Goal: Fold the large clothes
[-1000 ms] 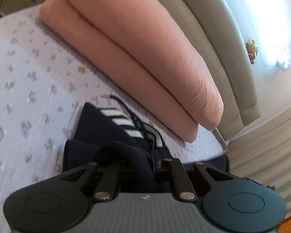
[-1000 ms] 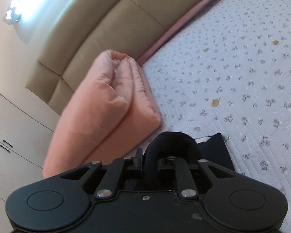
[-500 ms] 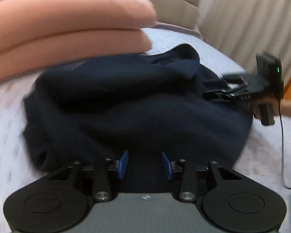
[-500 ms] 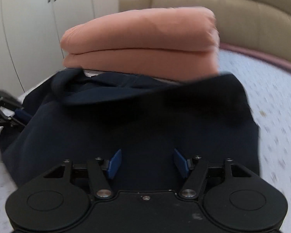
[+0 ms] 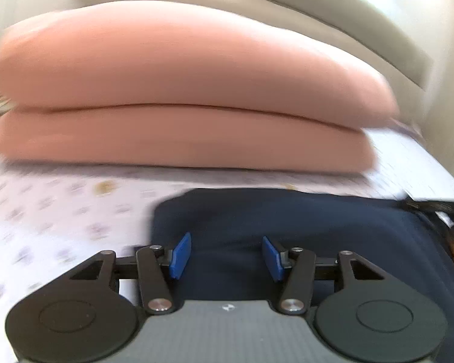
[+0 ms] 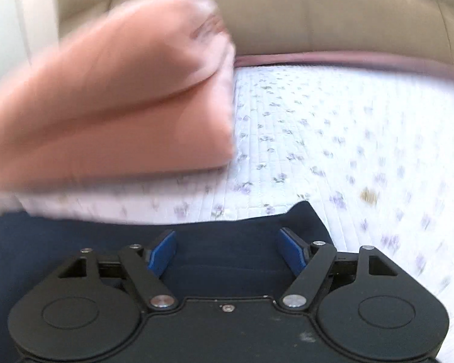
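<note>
A dark navy garment [image 5: 287, 220] lies flat on the flowered bedspread [image 5: 45, 211], its folded edge just short of the pink bedding. In the left wrist view my left gripper [image 5: 227, 257] hovers over the garment's left end, jaws opening, blue pads [image 5: 180, 255] apart and pressing on nothing. The right wrist view shows the same garment [image 6: 227, 242] under my right gripper [image 6: 228, 251], near its right corner. Those jaws are opening too, wide apart, with cloth lying below them, not pinched. Both views are motion-blurred.
A thick pink folded duvet [image 5: 181, 96] lies across the bed behind the garment, also seen as the duvet [image 6: 106, 106] on the left. A beige padded headboard [image 6: 317, 15] rises behind. The floral bedspread [image 6: 348, 136] stretches right. A dark device part [image 5: 432, 205] shows at the garment's right edge.
A second ago both grippers were shut on bunched navy cloth. They have let go, spread their jaws, rolled level and now sit low over the garment laid flat.
</note>
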A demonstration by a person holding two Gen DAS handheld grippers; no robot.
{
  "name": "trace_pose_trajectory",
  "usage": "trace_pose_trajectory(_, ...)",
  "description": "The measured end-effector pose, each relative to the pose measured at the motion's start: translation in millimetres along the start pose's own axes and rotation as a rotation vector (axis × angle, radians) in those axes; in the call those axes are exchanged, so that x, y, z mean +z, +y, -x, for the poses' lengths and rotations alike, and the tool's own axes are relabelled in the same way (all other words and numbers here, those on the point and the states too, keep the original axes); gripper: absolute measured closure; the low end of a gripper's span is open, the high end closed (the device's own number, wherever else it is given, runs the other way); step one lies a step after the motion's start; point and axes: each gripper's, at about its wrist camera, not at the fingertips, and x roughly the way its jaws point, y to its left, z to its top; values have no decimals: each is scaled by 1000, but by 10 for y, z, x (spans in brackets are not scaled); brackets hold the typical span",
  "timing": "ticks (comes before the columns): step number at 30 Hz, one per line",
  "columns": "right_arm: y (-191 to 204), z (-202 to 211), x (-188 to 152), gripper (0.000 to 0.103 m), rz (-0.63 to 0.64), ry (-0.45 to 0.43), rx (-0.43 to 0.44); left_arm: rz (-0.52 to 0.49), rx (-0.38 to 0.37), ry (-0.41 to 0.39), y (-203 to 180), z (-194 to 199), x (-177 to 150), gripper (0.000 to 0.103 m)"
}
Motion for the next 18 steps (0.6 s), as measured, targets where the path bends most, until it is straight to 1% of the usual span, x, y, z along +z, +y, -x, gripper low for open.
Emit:
trace_pose_trajectory(1,24,49,33,21,24,9,-19,16,-21,9,52,29,3,52)
trace_pose_trajectory(2,82,130,77,18,58,0,-45,11,-29,21,46,83,25,51)
trace_pose_trajectory(3,130,237,114,17,85,-29,-46,-2,-34,34,10,112,77,45)
trace_pose_trajectory(4,172,325,179,16,111,-57,5,-22,-54,48,-61,145,158,32)
trace_pose_trajectory(5,239,452,205,14,147,-76,99,-53,-91,50,-149,243,225,26)
trace_pose_trajectory(6,335,553,219,11,198,-75,200,-113,-149,41,-281,344,280,14)
trace_pose_trajectory(7,490,626,215,2,284,-51,299,-222,-232,30,-483,456,317,0)
trace_pose_trajectory(8,637,672,173,1,375,-20,359,-330,-302,29,-672,533,312,0)
trace_pose_trajectory(9,807,691,105,1,473,17,404,-447,-372,51,-886,572,270,0)
trace_pose_trajectory(10,947,684,16,1,555,54,434,-527,-409,89,-1042,549,179,0)
trace_pose_trajectory(11,1063,621,-105,1,637,116,439,-591,-407,130,-1161,479,91,0)
trace_pose_trajectory(12,1108,535,-210,1,697,174,413,-652,-368,177,-1258,378,-26,0)
trace_pose_trajectory(13,1082,421,-328,0,744,235,370,-699,-305,232,-1278,238,-165,0)
trace_pose_trajectory(14,927,353,-415,0,739,250,357,-675,-290,262,-1178,139,-248,0)
trace_pose_trajectory(15,690,376,-437,0,669,211,391,-549,-347,262,-949,106,-273,0)
trace_pose_trajectory(16,477,416,-449,0,605,198,399,-414,-397,251,-691,116,-279,0)
trace_pose_trajectory(17,306,470,-474,0,582,192,408,-381,-433,230,-545,188,-298,0)
trace_pose_trajectory(18,186,530,-517,0,592,182,376,-411,-425,212,-471,294,-342,0)
